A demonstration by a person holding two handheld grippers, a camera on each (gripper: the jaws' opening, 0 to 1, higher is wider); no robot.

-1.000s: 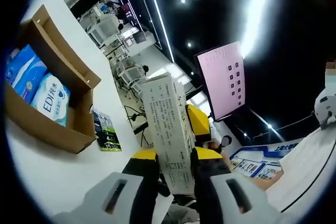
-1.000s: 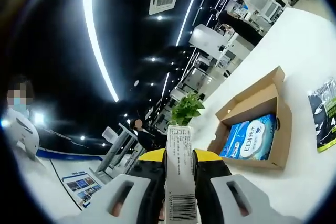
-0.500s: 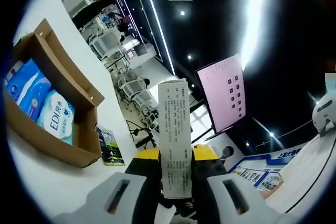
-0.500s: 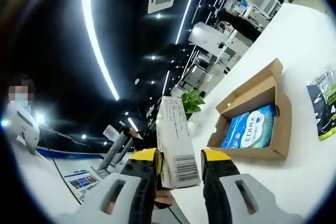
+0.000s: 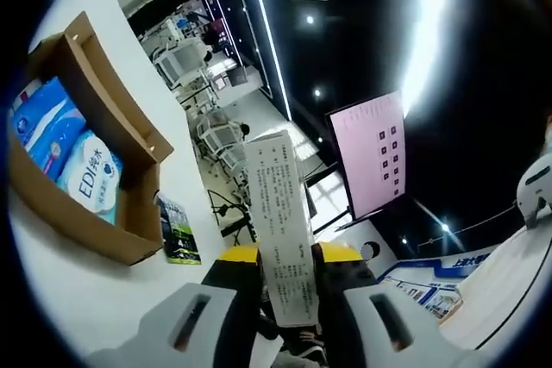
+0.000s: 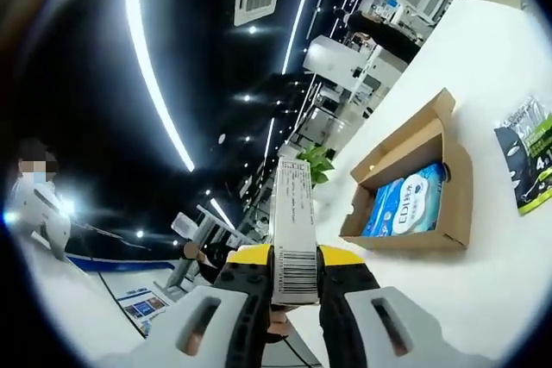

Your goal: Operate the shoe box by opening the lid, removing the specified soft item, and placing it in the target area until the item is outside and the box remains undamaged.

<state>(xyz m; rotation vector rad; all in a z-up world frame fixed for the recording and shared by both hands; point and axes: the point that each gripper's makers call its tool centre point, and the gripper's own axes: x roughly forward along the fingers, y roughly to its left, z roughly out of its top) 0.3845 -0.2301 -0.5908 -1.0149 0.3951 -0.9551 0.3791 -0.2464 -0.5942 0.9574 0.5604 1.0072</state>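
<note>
The brown shoe box (image 5: 103, 84) sits open on the white table (image 5: 78, 299) at the left of the left gripper view, with blue tissue packs (image 5: 86, 174) inside. My left gripper (image 5: 287, 254) is shut on a slim white printed carton (image 5: 280, 213), held up in the air away from the box. In the right gripper view the open shoe box (image 6: 405, 148) with its blue packs (image 6: 405, 204) lies at the right. My right gripper (image 6: 295, 256) is shut on a narrow white carton (image 6: 293, 204) with a barcode. I cannot tell whether both hold one carton.
A green and black packet (image 5: 177, 230) lies flat on the table beside the box, also seen as the packet (image 6: 526, 157) at the right edge. A pink screen (image 5: 371, 148) hangs beyond. A potted plant (image 6: 319, 161) stands behind the box. Bare table (image 6: 483, 273) surrounds it.
Both views have shifted a little with the hands. In the right gripper view the white carton went from slanted, with the jaws wider, to edge-on between tighter jaws. The box has not moved.
</note>
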